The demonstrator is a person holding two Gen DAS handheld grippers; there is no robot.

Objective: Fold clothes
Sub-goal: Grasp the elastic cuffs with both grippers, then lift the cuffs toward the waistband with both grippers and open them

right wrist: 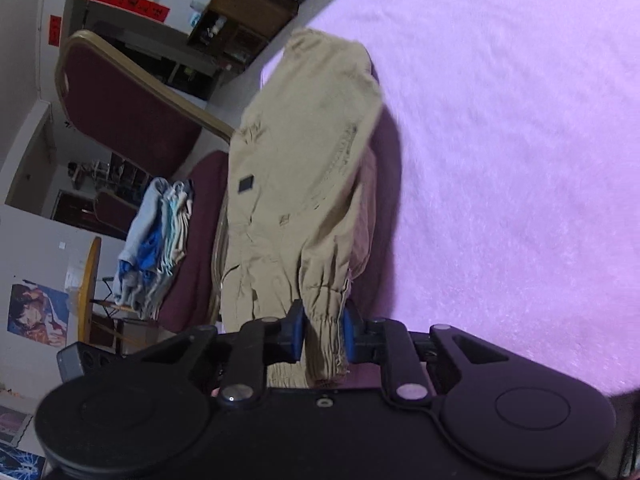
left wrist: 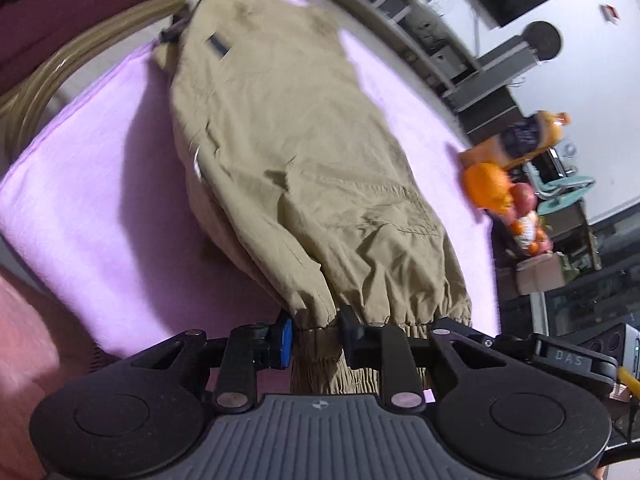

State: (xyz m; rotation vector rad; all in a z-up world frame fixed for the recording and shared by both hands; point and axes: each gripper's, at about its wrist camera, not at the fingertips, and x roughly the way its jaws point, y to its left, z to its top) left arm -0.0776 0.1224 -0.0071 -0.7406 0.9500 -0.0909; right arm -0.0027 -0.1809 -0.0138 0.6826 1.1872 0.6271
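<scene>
- Left gripper (left wrist: pixel 316 334): angled downward, jaws clamped on the elastic cuff of the khaki trousers (left wrist: pixel 304 152), blue pad at 9 o'clock of the cuff.
- Right gripper (right wrist: pixel 323 334): angled downward, both blue pads pinching a second gathered cuff.
- Trousers extend toward 12 o'clock over the pink cloth (left wrist: pixel 92 184), cuffs raised.
- Orange bag of fruit (left wrist: pixel 508 184) at 3 o'clock.
- Maroon chair (right wrist: pixel 128 108) at 10 o'clock carries a stack of folded clothes (right wrist: pixel 156 240).

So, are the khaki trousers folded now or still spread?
Partly folded: the khaki trousers lie doubled lengthwise, and both elastic cuffs are clamped in the left gripper and right gripper.
</scene>
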